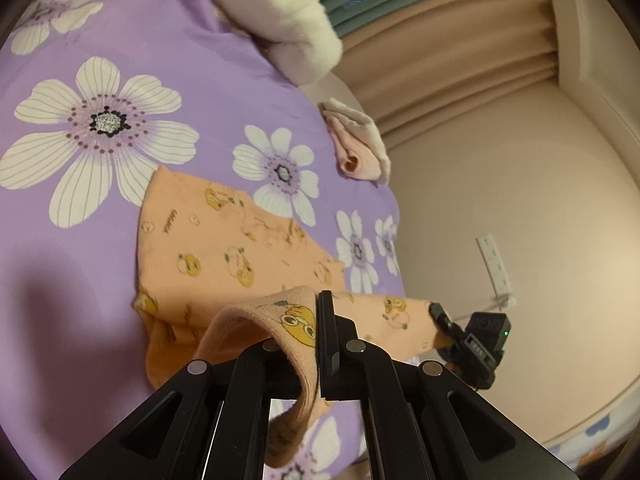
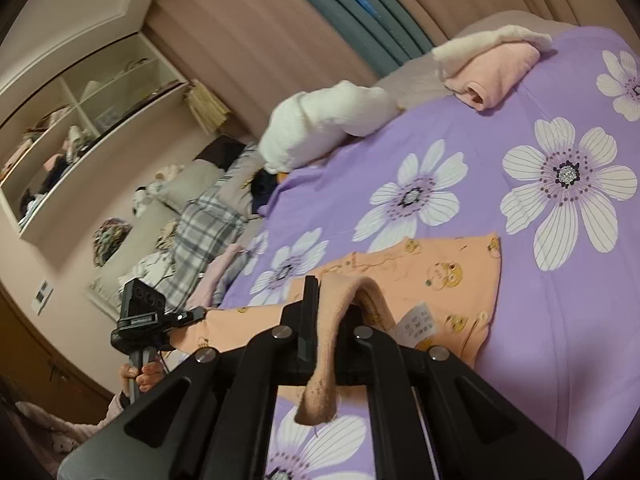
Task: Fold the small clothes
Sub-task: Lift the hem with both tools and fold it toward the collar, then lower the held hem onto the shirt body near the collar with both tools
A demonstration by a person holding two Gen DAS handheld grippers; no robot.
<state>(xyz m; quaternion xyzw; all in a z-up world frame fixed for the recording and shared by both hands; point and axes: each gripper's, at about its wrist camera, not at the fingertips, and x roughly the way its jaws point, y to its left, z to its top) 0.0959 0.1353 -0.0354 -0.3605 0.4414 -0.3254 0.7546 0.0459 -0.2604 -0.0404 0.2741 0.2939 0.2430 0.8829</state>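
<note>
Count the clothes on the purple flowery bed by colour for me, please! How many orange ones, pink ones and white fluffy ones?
Orange: 1, the orange garment with cartoon prints, pinched by both tongs
Pink: 1, the pink folded garment
White: 1, the white fluffy bundle
Total: 3 on the purple bedspread

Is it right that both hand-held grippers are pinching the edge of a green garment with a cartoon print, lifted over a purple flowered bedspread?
Not quite: the garment is orange, not green, as the left wrist view shows. The rest holds: the left hand-held gripper and the right hand-held gripper each pinch its edge above the purple flowered bedspread.
</note>
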